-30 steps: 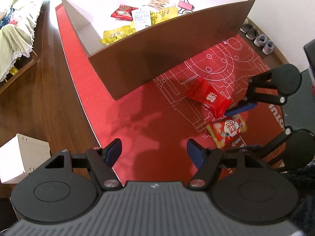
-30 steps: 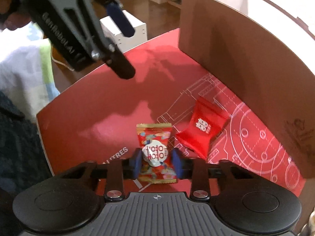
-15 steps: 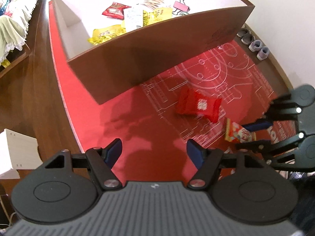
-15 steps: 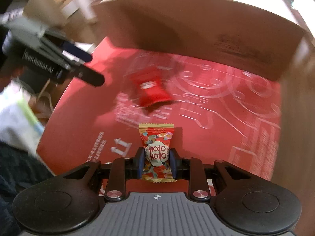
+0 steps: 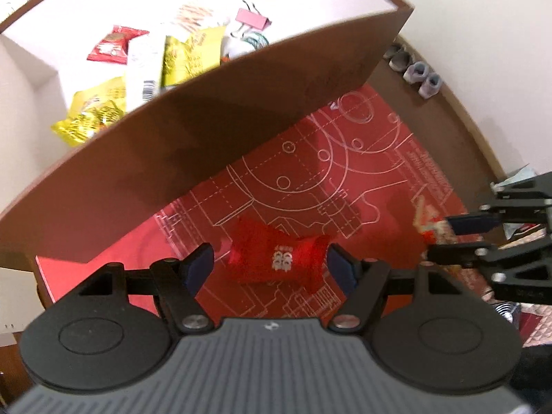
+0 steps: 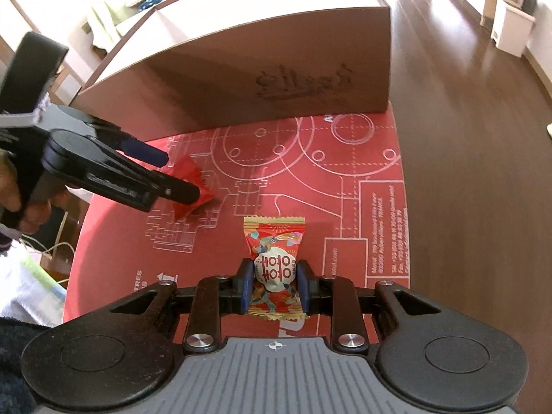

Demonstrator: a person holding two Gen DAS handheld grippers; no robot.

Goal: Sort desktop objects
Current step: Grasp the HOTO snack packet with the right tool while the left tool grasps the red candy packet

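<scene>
In the right wrist view, my left gripper [image 6: 179, 176] reaches in from the left edge, jaws apart around the red packet [image 6: 188, 186] lying on the red mat [image 6: 362, 186], pads not pressing it. At lower centre, my right gripper [image 6: 274, 286] is clamped on the patterned candy packet [image 6: 274, 265]. The brown box [image 6: 241, 69] fills the upper frame.

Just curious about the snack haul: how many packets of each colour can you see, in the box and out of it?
Red: 3
Yellow: 2
White: 1
Total: 6 packets
</scene>
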